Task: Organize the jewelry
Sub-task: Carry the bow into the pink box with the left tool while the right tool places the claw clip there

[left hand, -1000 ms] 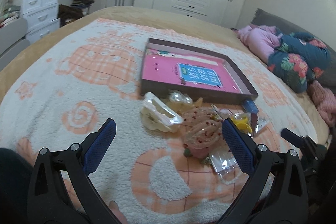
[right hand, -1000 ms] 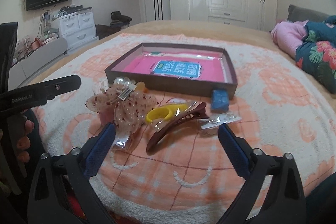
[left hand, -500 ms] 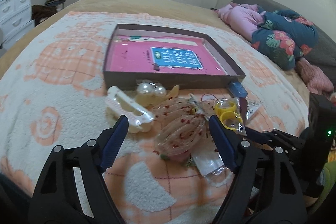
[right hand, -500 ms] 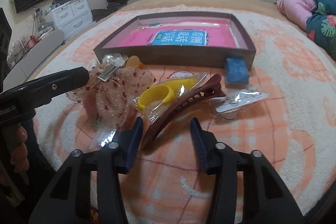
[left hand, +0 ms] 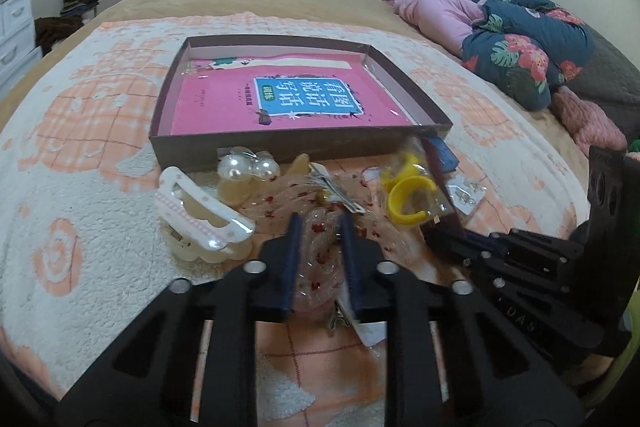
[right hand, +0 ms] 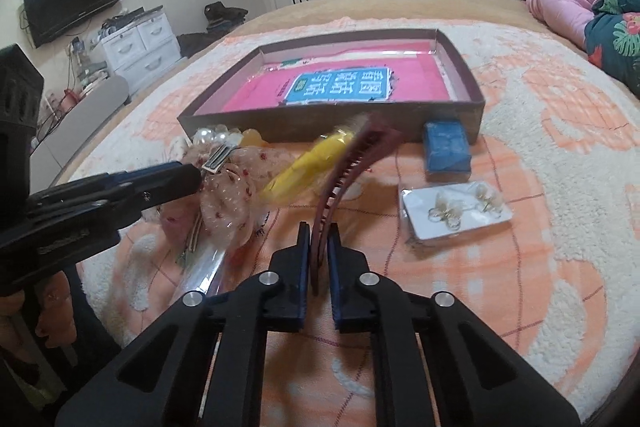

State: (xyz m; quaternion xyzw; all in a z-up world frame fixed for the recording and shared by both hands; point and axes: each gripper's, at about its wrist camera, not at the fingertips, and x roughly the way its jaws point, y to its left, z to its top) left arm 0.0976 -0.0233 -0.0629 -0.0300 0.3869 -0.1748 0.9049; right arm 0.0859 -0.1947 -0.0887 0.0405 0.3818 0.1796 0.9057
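Two tongs grab now: my right gripper (right hand: 318,251) pinches the dark red hair clip (right hand: 352,163), and my left gripper (left hand: 320,247) is closing on the bagged pink bow (left hand: 320,243). Everything lies beside the box (left hand: 280,143); nothing is inside yet.

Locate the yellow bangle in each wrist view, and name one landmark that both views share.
Left wrist view: the yellow bangle lies right of centre, in clear wrap, below the box's near right corner.
Right wrist view: yellow bangle at centre, blurred, left of the dark red hair clip.
Shared landmark: the shallow box.
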